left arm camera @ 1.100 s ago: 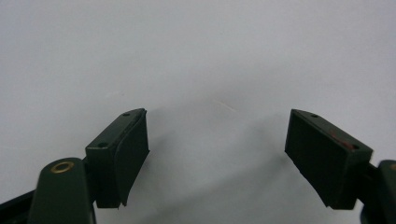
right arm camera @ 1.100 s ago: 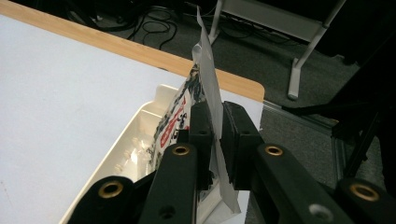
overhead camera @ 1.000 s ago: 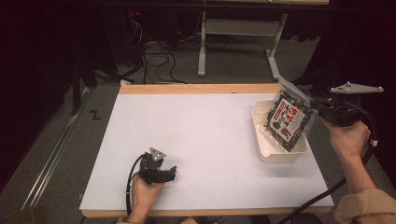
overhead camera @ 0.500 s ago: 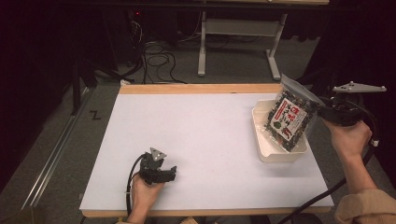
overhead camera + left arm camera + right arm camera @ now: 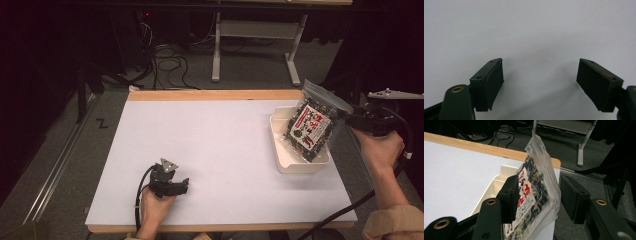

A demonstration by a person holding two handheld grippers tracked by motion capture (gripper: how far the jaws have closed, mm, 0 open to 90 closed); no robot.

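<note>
A clear zip bag (image 5: 311, 126) of dark mixed pieces with a red and white label stands tilted in a white tray (image 5: 295, 165) at the table's right edge. My right gripper (image 5: 350, 118) reaches it from the right. In the right gripper view the bag (image 5: 536, 187) is between the jaws of the right gripper (image 5: 539, 185), which have just been opening. It leans on the left jaw, and the right jaw stands apart from it. My left gripper (image 5: 182, 185) rests low on the white table near the front, and in its own view the left gripper (image 5: 540, 75) is open over bare surface.
The white table top (image 5: 210, 145) has a wooden strip along its far edge (image 5: 215, 95). A metal stand (image 5: 255, 35) and cables (image 5: 170, 60) lie on the dark floor beyond. A cable trails from each gripper.
The bag has shifted slightly to the right and stands a little more upright over the tray. The left hand and its gripper have stayed where they were.
</note>
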